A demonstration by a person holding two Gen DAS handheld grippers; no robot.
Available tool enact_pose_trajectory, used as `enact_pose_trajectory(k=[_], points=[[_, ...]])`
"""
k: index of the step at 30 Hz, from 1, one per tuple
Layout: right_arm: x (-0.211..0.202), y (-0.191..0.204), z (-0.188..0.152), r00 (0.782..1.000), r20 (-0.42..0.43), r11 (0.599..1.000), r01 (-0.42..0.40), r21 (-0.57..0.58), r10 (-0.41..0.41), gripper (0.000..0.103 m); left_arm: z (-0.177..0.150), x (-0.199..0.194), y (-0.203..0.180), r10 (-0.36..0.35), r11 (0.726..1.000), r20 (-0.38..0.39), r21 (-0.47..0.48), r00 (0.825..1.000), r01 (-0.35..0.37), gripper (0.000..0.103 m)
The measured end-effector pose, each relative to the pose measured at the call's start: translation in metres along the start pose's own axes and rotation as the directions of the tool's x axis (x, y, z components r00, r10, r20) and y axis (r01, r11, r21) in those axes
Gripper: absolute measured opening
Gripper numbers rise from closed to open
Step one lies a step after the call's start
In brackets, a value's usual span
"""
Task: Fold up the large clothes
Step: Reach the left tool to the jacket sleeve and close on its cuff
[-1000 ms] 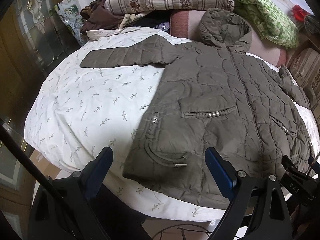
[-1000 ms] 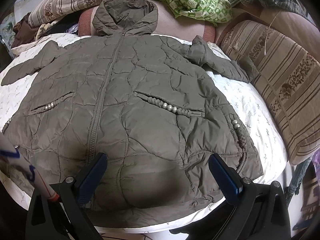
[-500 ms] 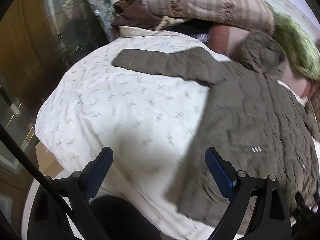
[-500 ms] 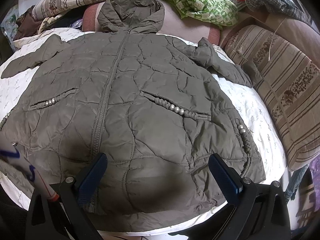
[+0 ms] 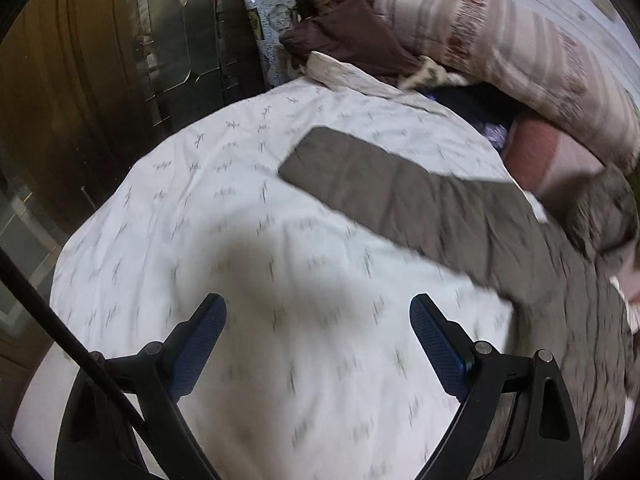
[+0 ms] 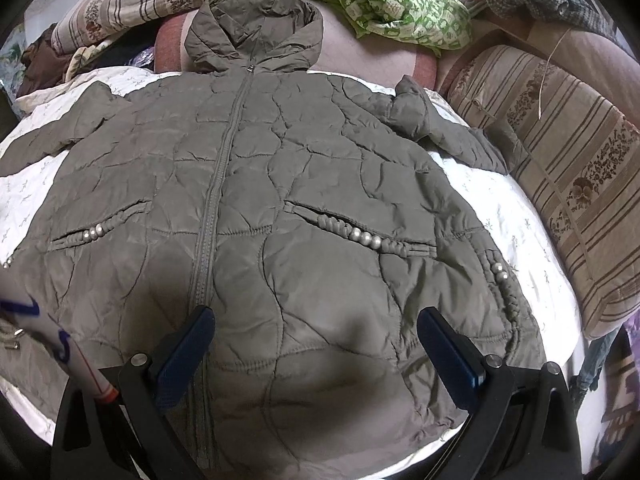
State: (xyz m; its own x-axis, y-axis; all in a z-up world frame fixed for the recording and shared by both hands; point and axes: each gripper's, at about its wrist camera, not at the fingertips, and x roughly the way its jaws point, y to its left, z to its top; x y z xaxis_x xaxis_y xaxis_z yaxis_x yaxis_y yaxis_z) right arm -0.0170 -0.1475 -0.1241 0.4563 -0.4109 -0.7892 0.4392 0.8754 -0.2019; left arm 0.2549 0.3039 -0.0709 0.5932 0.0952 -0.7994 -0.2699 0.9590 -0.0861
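I had swung my left tool (image 5: 318, 340), jaws spread and empty, off the jacket (image 6: 280, 200) body toward its outstretched sleeve (image 5: 400, 196); the right tool (image 6: 316, 356) hovered agape over the hem.

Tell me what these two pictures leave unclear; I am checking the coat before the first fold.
- Coat hem: right wrist view, hidden behind the right gripper and cut by the bottom edge.
- Left sleeve: left wrist view, seams smeared by motion blur.
- Right cuff: right wrist view, its end tucks against the striped cushion.
- Coat's underside: hidden in both views against the bedsheet.
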Motion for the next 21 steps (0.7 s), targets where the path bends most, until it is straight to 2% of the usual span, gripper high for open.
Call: enact_pose_trajectory(k=[6,9,12,14,17,21], points=[[0.017,0.003,0.011,0.999,-0.025,0.999,0.047,0.0,-0.047,0.103,0.043,0.043,0.004,0.021,1.0,0.032,0.007,0.999,-0.021,0.093],[0.026,0.002,0.016,0.997,-0.037,0.998,0.064,0.007,-0.063,0.103,0.058,0.07,0.006,0.004,1.0,0.004,-0.005,1.0,-0.004,0.093],[0.032,0.003,0.02,0.996,-0.044,0.997,0.079,0.011,-0.078,0.103,0.07,0.101,0.011,-0.058,0.997,-0.056,-0.058,0.997,0.055,0.093],[0.037,0.004,0.023,0.994,-0.05,0.995,0.1,0.005,-0.1,0.103,0.078,0.123,0.017,-0.132,0.986,-0.099,-0.114,0.986,0.12,0.093],[0.042,0.006,0.028,0.991,-0.05,0.993,0.121,-0.008,-0.121,0.103,0.084,0.153,0.027,-0.233,0.956,-0.142,-0.215,0.962,0.199,0.093],[0.047,0.01,0.032,0.988,-0.041,0.989,0.145,-0.033,-0.146,0.103,0.093,0.181,0.034,-0.335,0.909,-0.138,-0.306,0.932,0.282,0.092]])
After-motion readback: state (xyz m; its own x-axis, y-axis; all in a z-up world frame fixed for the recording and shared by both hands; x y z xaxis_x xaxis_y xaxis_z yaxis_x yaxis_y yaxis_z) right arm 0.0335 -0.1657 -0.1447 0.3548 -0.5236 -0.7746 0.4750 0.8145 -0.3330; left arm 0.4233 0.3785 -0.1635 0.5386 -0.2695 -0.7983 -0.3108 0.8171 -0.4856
